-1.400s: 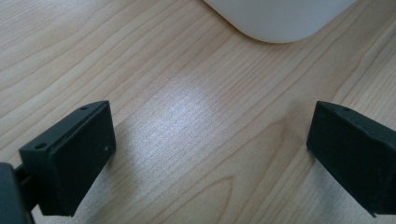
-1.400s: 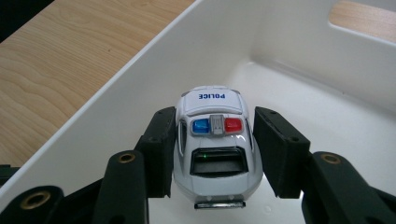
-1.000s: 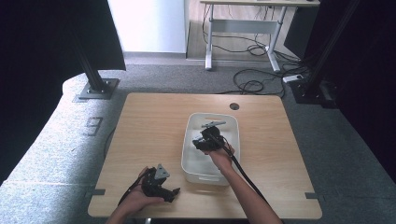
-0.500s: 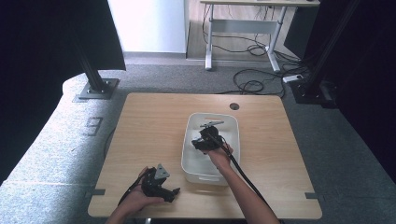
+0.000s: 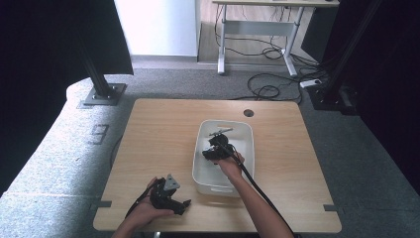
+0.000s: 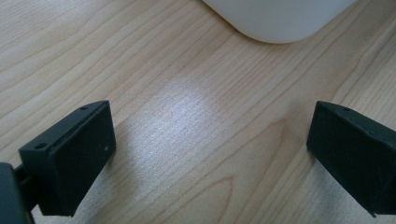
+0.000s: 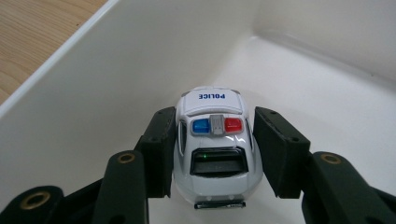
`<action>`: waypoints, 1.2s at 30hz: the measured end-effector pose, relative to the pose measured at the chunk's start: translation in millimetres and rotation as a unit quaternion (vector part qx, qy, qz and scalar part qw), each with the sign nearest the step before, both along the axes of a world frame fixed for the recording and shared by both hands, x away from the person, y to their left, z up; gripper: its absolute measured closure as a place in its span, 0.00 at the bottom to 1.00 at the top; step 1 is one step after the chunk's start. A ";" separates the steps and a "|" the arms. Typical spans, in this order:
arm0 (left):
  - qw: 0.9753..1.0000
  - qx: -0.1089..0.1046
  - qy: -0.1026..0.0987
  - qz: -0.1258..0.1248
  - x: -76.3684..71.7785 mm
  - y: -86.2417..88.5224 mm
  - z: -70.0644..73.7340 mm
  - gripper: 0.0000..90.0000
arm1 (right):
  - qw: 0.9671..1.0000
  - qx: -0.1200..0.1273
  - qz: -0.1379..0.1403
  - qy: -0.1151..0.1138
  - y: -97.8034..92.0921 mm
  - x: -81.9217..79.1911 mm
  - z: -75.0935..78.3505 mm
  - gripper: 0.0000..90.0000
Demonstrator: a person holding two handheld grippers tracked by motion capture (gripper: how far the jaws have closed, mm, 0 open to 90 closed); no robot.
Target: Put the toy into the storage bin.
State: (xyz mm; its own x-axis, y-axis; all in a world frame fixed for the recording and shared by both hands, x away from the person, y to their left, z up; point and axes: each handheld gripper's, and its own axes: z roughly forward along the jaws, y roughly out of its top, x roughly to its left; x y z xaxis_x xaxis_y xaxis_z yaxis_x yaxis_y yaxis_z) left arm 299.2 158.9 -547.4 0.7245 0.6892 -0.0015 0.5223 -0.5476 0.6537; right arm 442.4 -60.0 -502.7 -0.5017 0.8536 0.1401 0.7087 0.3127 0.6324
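— Two grippers: what is each doing?
— The right gripper (image 7: 212, 154) reaches into a white bin (image 5: 245, 130) mid-table, its jaws flanking a toy police car (image 7: 214, 148); the left pad touches it, a gap shows at the right, so a firm grasp is unclear.
— And the left gripper (image 6: 210, 154)?
— Released, jaws wide over the wooden table (image 6: 187, 116), near-left of the bin.

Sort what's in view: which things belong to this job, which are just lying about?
Job: toy police car, white bin, right gripper flanking the car.
Lying about: left gripper, open over the table; small metal piece at bin's far end.
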 end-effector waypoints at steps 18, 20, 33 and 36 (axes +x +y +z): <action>1.000 0.000 0.000 0.001 -0.2 -0.1 0.0 0.02 | 0.999 -0.033 0.019 0.033 6.7 5.6 -12.2 0.55; 1.000 0.000 0.000 0.000 -0.2 -0.1 0.0 0.02 | 0.998 -0.037 0.025 0.038 7.1 5.8 -14.2 0.53; 1.000 -0.001 0.000 0.001 -0.2 -0.2 -0.1 0.02 | 0.999 -0.027 0.026 0.033 0.3 1.7 -4.6 0.42; 1.000 -0.001 0.000 0.001 -0.2 -0.2 -0.1 0.02 | 0.998 -0.018 0.039 0.040 -3.0 -2.6 -2.3 0.41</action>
State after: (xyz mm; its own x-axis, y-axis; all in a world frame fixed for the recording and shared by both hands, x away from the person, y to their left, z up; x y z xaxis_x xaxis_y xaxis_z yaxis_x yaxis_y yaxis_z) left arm 299.0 158.7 -547.4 0.7226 0.6912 -0.0026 0.5237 -0.5450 0.6548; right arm 439.8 -62.9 -504.9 -0.5560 0.8171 0.1524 0.7289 0.3912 0.5619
